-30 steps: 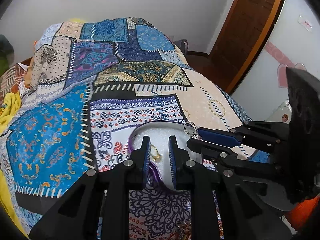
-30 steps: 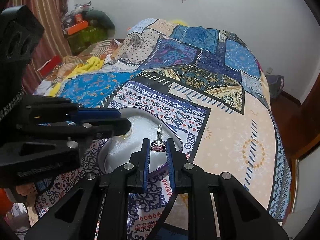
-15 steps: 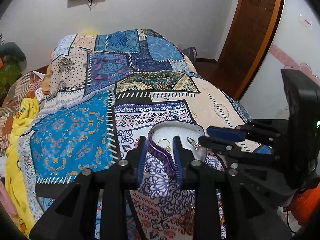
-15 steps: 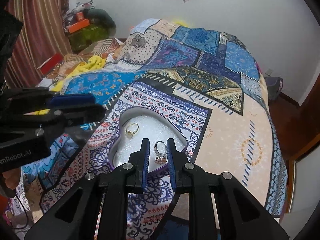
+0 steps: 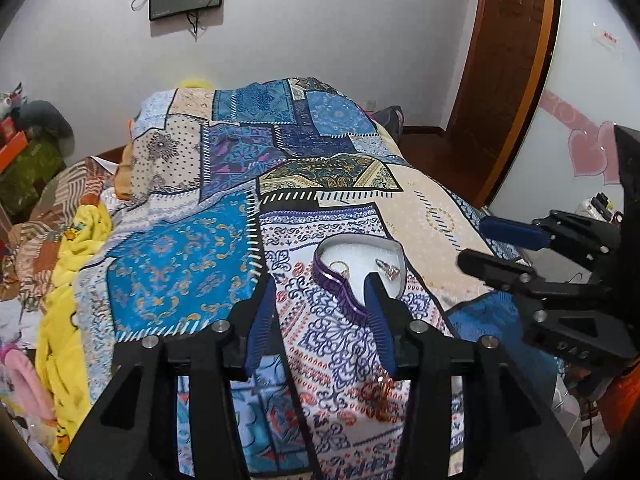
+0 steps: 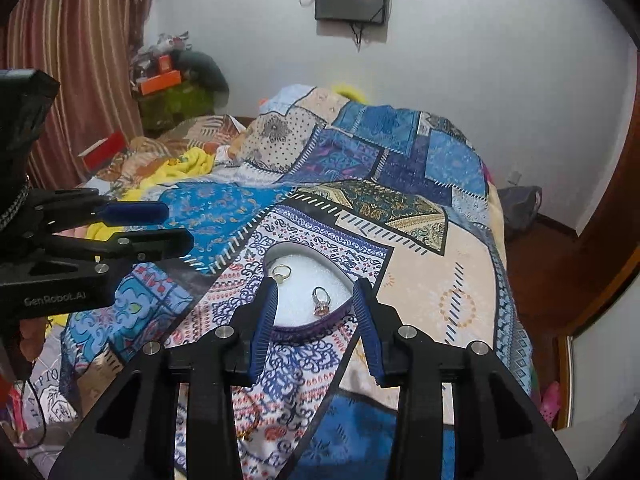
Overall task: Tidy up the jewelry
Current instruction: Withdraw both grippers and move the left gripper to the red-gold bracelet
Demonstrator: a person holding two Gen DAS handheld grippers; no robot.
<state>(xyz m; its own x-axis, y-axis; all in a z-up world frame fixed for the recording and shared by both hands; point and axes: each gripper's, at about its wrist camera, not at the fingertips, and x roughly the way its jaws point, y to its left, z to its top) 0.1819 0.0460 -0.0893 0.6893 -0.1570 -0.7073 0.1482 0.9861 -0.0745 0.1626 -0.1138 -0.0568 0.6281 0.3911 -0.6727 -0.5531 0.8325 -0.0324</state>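
Fingers of the left gripper stood wide apart in the left wrist view and held nothing; its right fingertip overlapped the near edge of the heart-shaped box in the picture, though whether it touched the rim could not be told. That purple-walled box lay on the patchwork bedspread at about 1 o'clock from the gripper, its white foam floor facing up, probably so that rings could be dropped in from above. 2 rings rested on the foam: a plain gold ring at the box's 9 o'clock and a stone-set ring at its 3 o'clock, apart from each other. The right gripper hovered at 3 o'clock, over the bed's edge and clear of the box. A small gold-toned piece lay on the cloth at 5 o'clock, perhaps jewelry still to be sorted; it was too blurred to name.

From the right wrist view, the right gripper likewise had its fingers spread wide and empty, framing the near wall of the heart-shaped box without clearly touching it. Inside, the gold ring sat at 11 o'clock and the stone-set ring nearer, at 12. The left gripper hung at 9 o'clock, well clear of the box, apparently leaving room.
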